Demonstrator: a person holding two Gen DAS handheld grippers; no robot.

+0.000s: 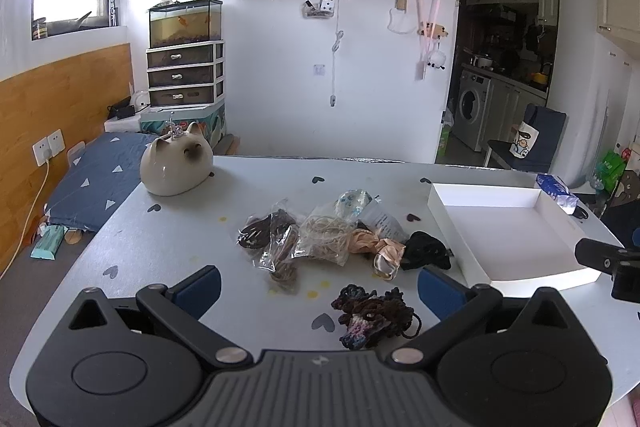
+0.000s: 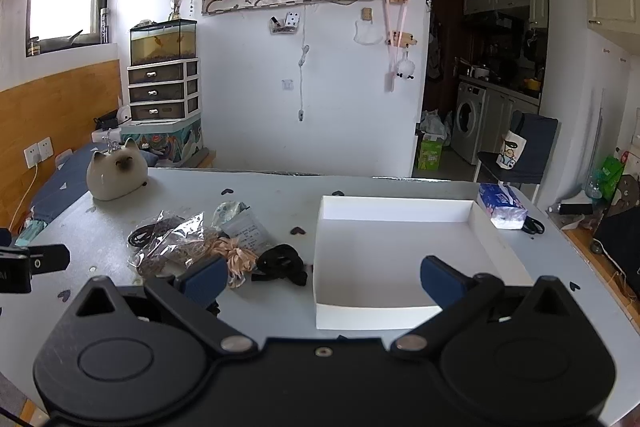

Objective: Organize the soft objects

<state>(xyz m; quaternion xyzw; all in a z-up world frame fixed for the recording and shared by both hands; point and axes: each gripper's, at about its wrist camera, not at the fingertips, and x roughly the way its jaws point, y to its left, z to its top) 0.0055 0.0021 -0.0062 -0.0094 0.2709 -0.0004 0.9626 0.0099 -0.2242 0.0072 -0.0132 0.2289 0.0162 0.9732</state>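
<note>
A pile of soft things lies mid-table: clear bags of dark and cream cord (image 1: 316,239), a beige satin scrunchie (image 1: 380,251), a black scrunchie (image 1: 426,251) and a dark crocheted piece (image 1: 372,315). An empty white box (image 1: 508,227) stands to their right. My left gripper (image 1: 320,289) is open and empty, with the crocheted piece between its fingers on the table. My right gripper (image 2: 322,277) is open and empty over the near left edge of the white box (image 2: 396,247), with the beige scrunchie (image 2: 236,255) and black scrunchie (image 2: 280,265) to its left.
A ceramic cat figure (image 1: 176,167) stands at the table's far left. A blue tissue pack (image 2: 502,205) lies right of the box. The table has heart prints. A bed, drawers with a fish tank and a chair stand beyond.
</note>
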